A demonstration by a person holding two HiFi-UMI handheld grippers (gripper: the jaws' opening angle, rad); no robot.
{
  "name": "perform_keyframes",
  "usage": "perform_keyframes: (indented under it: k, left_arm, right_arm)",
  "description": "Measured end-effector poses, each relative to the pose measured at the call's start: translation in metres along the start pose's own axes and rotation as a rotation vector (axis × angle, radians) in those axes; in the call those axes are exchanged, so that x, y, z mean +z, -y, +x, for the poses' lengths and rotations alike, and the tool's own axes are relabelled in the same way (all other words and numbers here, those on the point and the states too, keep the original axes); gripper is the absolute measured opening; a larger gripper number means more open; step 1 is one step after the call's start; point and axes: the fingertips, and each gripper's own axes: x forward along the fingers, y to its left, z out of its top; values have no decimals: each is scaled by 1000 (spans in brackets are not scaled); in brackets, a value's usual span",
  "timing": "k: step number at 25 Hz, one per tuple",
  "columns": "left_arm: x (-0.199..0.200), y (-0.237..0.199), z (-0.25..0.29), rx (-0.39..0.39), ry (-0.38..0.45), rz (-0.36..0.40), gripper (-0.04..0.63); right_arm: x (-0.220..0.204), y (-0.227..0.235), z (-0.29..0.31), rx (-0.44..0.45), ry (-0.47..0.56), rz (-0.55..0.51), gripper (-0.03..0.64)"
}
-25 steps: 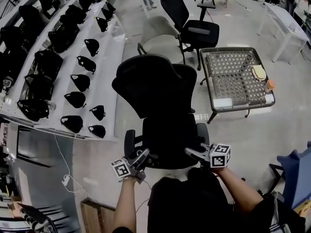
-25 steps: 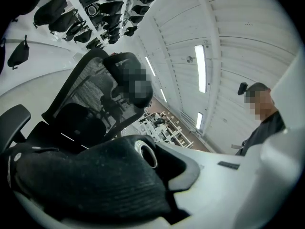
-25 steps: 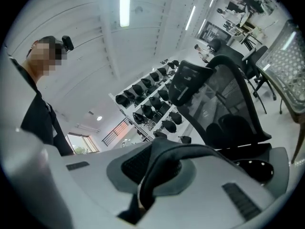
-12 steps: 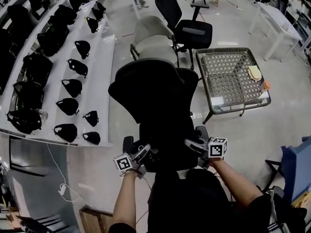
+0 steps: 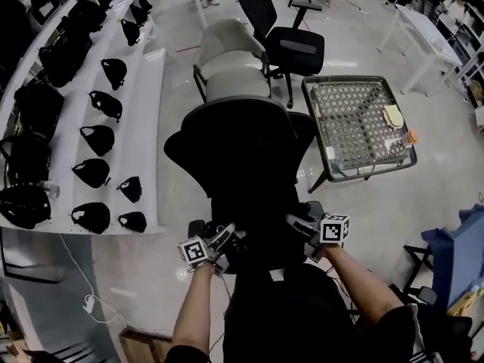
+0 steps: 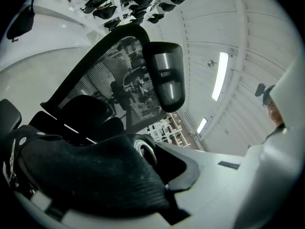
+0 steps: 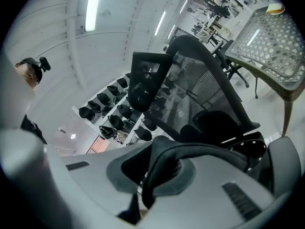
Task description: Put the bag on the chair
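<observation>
A black office chair (image 5: pixel 234 142) with a mesh back stands right in front of me. The black bag (image 5: pixel 261 240) hangs between my two grippers over the chair's seat and is hard to tell from it. In the head view my left gripper (image 5: pixel 225 237) sits at the seat's left side and my right gripper (image 5: pixel 299 222) at its right. The left gripper (image 6: pixel 157 175) is shut on the bag's black fabric (image 6: pixel 95 175). A black bag strap (image 7: pixel 190 151) is pinched in the right gripper (image 7: pixel 162 175). Both gripper views show the chair back (image 6: pixel 109 75) (image 7: pixel 200 89) just ahead.
White stepped shelves (image 5: pixel 147 112) with several black bags run along the left. A beige chair (image 5: pixel 231 51) and another black chair (image 5: pixel 291 48) stand behind. A wire-mesh table (image 5: pixel 355 119) is at the right, a blue object (image 5: pixel 461 248) further right.
Both grippers have carried the bag forward and lower, closer over the chair seat. The chair now sits nearer in the head view.
</observation>
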Motion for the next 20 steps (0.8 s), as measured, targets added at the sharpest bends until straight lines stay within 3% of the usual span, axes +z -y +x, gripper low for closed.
perform_keyframes:
  k: [8,20]
  left_arm:
    - [21,-32,16,-11,-48,-113,28]
    - [41,-90,49,30,-160,-113,28]
  right_arm:
    - [16,36,27,-84,9,39,15]
    - [21,98,53,-196,-48,84,15]
